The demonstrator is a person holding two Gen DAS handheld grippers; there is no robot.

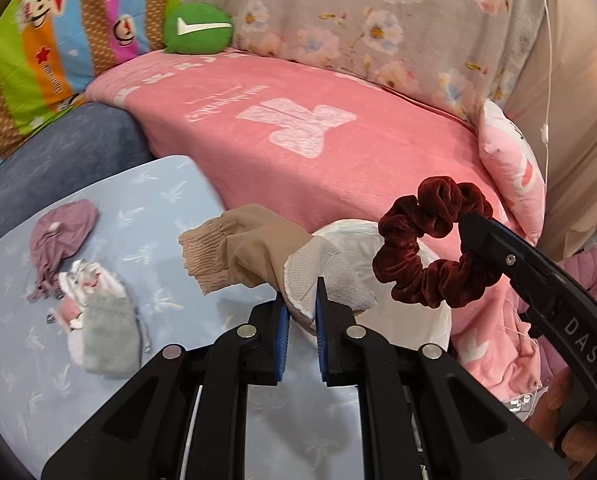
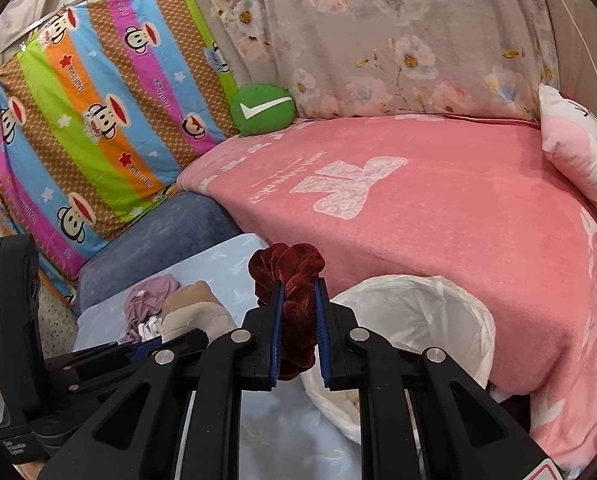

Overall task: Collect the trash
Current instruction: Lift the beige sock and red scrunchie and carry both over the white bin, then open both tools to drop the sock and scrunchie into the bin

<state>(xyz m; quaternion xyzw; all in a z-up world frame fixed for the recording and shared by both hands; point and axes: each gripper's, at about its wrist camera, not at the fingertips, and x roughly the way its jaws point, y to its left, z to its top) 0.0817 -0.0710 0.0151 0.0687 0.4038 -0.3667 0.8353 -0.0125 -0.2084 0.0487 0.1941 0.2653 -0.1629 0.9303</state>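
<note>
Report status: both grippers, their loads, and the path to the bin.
Left gripper shut on beige sock. Right gripper shut on red scrunchie. Lined bin open, nothing blocking.

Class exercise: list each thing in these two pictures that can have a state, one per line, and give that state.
Left tool: shut on the sock.
Sock: held up, cuff hanging free.
Right tool: shut on the hair tie.
Hair tie: pinched, lifted.
Bin: open, lined with a white bag.
Small bags: lying loose in a heap on the blue sheet.
</note>
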